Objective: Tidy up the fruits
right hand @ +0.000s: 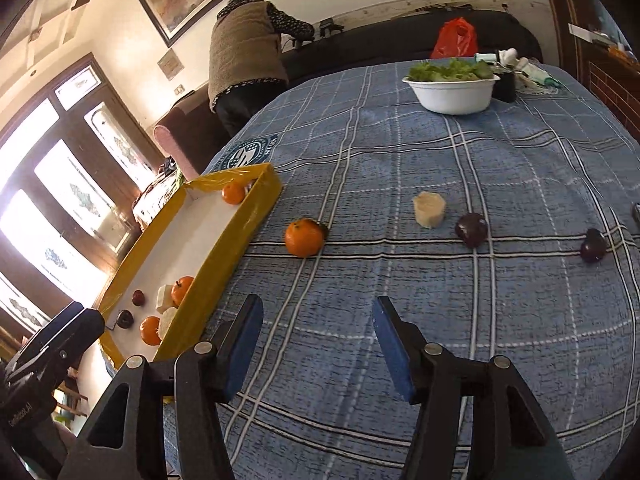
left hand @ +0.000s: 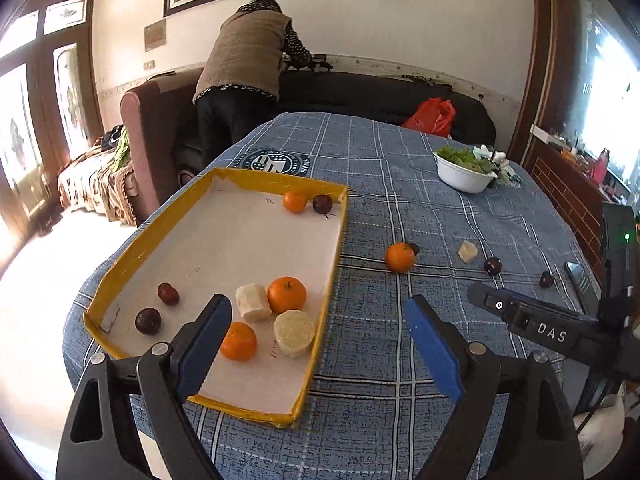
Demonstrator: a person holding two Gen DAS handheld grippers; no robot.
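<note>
A yellow-rimmed tray (left hand: 120,264) (right hand: 244,224) lies on the blue plaid cloth and holds several tangerines, dark plums and pale banana pieces. Loose on the cloth to its right are a tangerine (left hand: 400,257) (right hand: 304,237), a banana piece (left hand: 468,251) (right hand: 429,209) and two plums (left hand: 492,266) (right hand: 472,229), (left hand: 545,279) (right hand: 593,245). My left gripper (left hand: 320,328) is open and empty over the tray's near right corner. My right gripper (right hand: 318,330) is open and empty above the cloth, short of the loose tangerine.
A white bowl of greens (left hand: 464,170) (right hand: 454,88) stands at the table's far right beside small clutter. A person (left hand: 248,64) bends over a dark sofa behind the table, with a red bag (left hand: 432,114) on it. The right gripper's body (left hand: 560,332) shows at right.
</note>
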